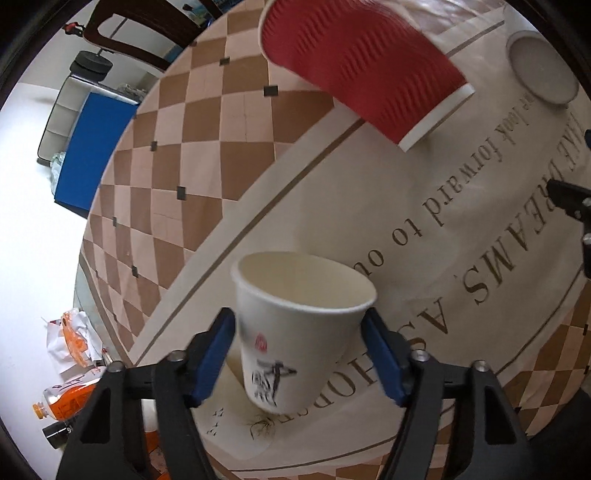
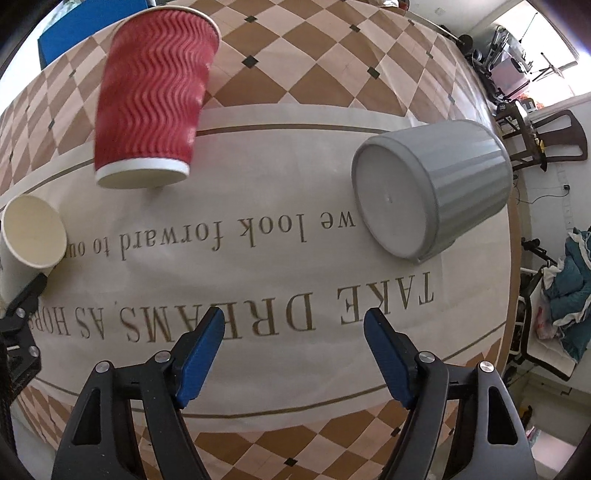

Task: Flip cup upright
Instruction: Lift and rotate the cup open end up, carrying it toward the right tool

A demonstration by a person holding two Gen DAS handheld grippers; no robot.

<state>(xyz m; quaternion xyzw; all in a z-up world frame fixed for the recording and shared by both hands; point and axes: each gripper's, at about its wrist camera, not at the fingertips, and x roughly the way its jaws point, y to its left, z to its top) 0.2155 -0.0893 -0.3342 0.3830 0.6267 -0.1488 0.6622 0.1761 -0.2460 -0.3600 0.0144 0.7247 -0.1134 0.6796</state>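
A white paper cup (image 1: 295, 325) with a black and red print stands mouth up between the blue pads of my left gripper (image 1: 299, 354), which is shut on it just above the tablecloth. It also shows at the left edge of the right wrist view (image 2: 31, 232). A red ribbed paper cup (image 1: 362, 66) stands upside down, white rim on the table (image 2: 147, 92). A grey cup (image 2: 436, 188) also stands upside down, base up (image 1: 541, 68). My right gripper (image 2: 294, 343) is open and empty above the printed lettering.
The round table (image 2: 295, 74) carries a cloth with a brown checked border and a cream centre with gold lettering. A chair (image 1: 144, 33) and a blue box (image 1: 92, 147) stand beyond the far edge. Bottles and bags (image 1: 70, 373) lie on the floor at left.
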